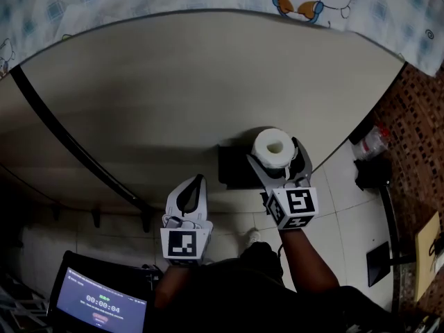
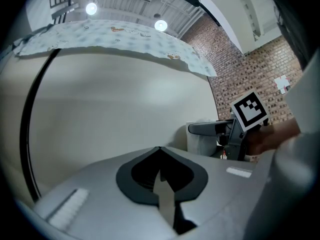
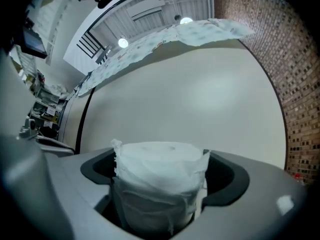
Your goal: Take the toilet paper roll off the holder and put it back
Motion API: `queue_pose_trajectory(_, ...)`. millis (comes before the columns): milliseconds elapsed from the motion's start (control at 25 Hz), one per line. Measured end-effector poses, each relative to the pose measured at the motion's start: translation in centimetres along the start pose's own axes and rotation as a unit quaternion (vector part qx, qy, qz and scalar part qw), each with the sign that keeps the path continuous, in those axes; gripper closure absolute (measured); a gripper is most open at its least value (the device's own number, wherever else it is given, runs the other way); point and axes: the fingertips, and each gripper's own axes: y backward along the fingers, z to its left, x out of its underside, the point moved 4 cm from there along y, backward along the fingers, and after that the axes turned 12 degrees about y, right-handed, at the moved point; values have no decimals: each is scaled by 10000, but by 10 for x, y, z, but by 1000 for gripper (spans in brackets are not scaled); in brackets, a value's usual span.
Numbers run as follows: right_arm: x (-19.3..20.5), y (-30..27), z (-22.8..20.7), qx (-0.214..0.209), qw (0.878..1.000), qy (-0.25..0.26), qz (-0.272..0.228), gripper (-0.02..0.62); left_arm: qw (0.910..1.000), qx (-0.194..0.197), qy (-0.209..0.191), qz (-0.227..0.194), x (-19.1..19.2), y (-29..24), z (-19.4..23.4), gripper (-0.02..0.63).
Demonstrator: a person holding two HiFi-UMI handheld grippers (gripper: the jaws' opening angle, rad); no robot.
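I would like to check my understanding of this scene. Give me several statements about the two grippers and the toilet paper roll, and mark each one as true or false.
1. The toilet paper roll stands between the jaws of the right gripper. True.
2. The jaws of the left gripper are wide apart. False: they are together, with nothing between them.
3. The left gripper touches the toilet paper roll. False: it is apart from it, off to the roll's left in the head view.
4. A lit screen shows at the lower left of the head view. True.
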Motion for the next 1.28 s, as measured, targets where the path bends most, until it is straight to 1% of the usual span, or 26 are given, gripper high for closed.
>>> queue_pose_trajectory(80,-1,-2,0,-65,10000,6,4,107,10000,7,17,3,1,-1,0,589)
queue_pose_trajectory(240,-2,-3,0,-170,9999,5,20,133,10000,9,25,11,1,-3,-1,589)
queue_pose_trajectory(520,-5,-4,0,-355,9993,67,95,143,9999,15,20,120,7,-4,-3,589)
queue_pose_trajectory(680,-11,2,1,-420,9991,94,26,143,9998,-28,-8,217,14,-3,-4,589)
queue_pose_trajectory(800,-19,7,-1,-461,9989,8,-36,144,9997,-41,-2,228,16,-3,-4,589)
queue_pose_trajectory(1040,-46,22,-7,-413,9987,-43,-304,144,9997,30,-28,255,18,-3,-6,589)
queue_pose_trajectory(1160,-54,32,-9,-368,9986,-52,-369,144,9996,68,-33,265,19,-3,-9,589)
queue_pose_trajectory(1280,-58,44,-11,-415,9983,-159,-377,144,9994,132,-96,312,21,-3,-12,589)
